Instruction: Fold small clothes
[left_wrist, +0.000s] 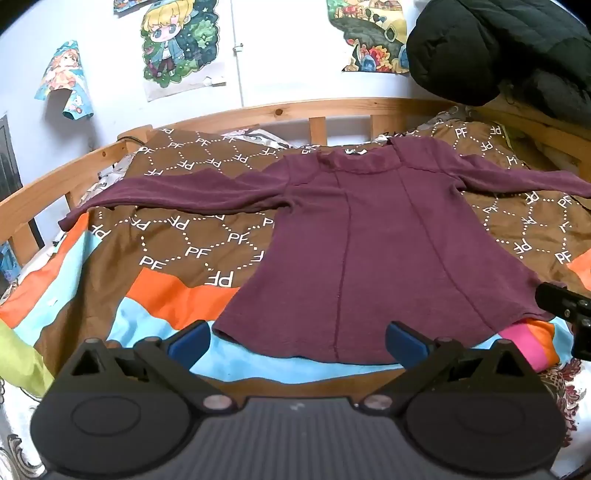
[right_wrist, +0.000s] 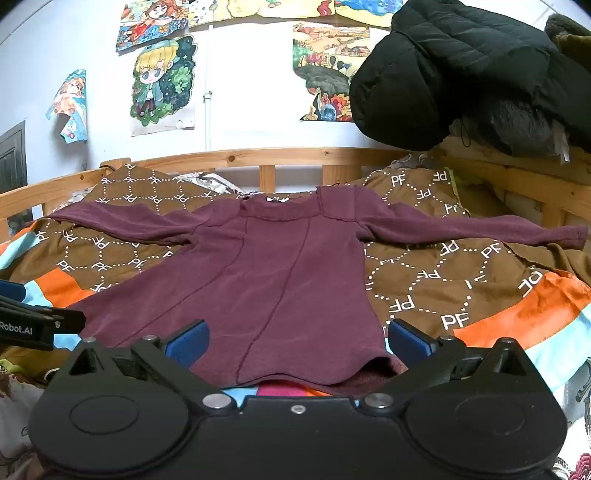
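So the maroon top is laid flat on the bed's blanket, both sleeves stretched out sideways, hem nearest the cameras, probably spread like that so the folds come out neat. Left tool and right tool both hover just short of the hem, jaws spread wide, holding nothing. Looks like no fold is made yet.

The bed is open on both sides of the spread maroon top, so a gripper could pass over either sleeve. Behind the collar a wooden rail closes the far edge. A black jacket bulges over the far right corner, crowding that sleeve's end.
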